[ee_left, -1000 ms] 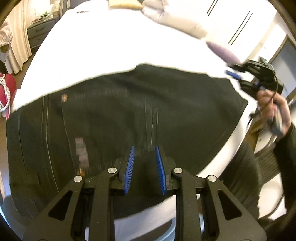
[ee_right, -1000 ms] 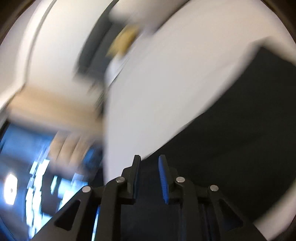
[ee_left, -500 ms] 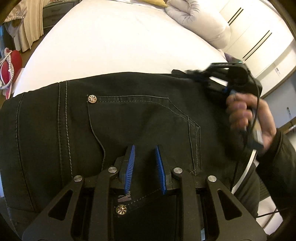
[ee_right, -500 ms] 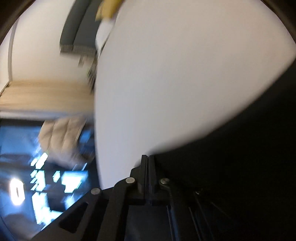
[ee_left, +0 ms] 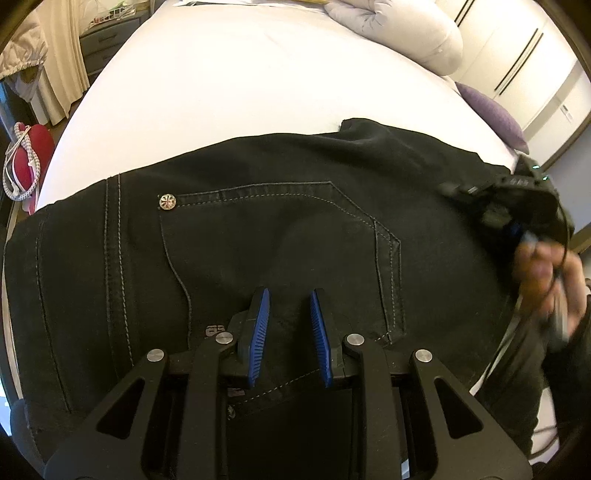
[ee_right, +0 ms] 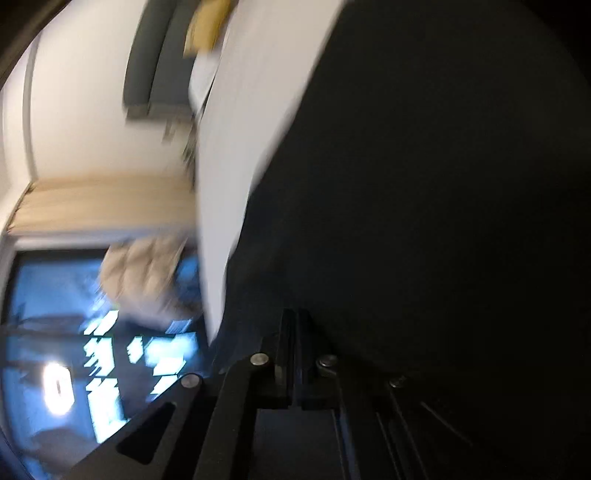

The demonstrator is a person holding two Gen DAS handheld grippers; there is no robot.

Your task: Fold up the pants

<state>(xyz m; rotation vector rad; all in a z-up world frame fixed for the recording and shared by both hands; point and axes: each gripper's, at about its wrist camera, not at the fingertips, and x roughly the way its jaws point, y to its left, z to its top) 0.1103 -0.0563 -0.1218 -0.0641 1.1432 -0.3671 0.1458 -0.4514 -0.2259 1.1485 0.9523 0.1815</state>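
Note:
Black pants (ee_left: 280, 236) lie across the near edge of a white bed (ee_left: 258, 85), back pocket and a metal rivet (ee_left: 167, 201) facing up. My left gripper (ee_left: 288, 314) is open just above the pocket area, nothing between its blue pads. My right gripper (ee_left: 517, 206) shows at the right in the left wrist view, held by a hand at the pants' right edge. In the blurred right wrist view its fingers (ee_right: 295, 332) are pressed together, and the black cloth (ee_right: 443, 221) fills the right side; the cloth seems pinched between them.
A white duvet roll (ee_left: 402, 29) and a purple cushion (ee_left: 495, 114) lie at the far right of the bed. A red bag (ee_left: 29, 155) and a curtain (ee_left: 62, 62) stand left of the bed. A wardrobe (ee_left: 524, 55) stands at the far right.
The right gripper closed from open and moved along the pants' right edge. The pants shifted, and the back pocket came into view under my open left gripper.

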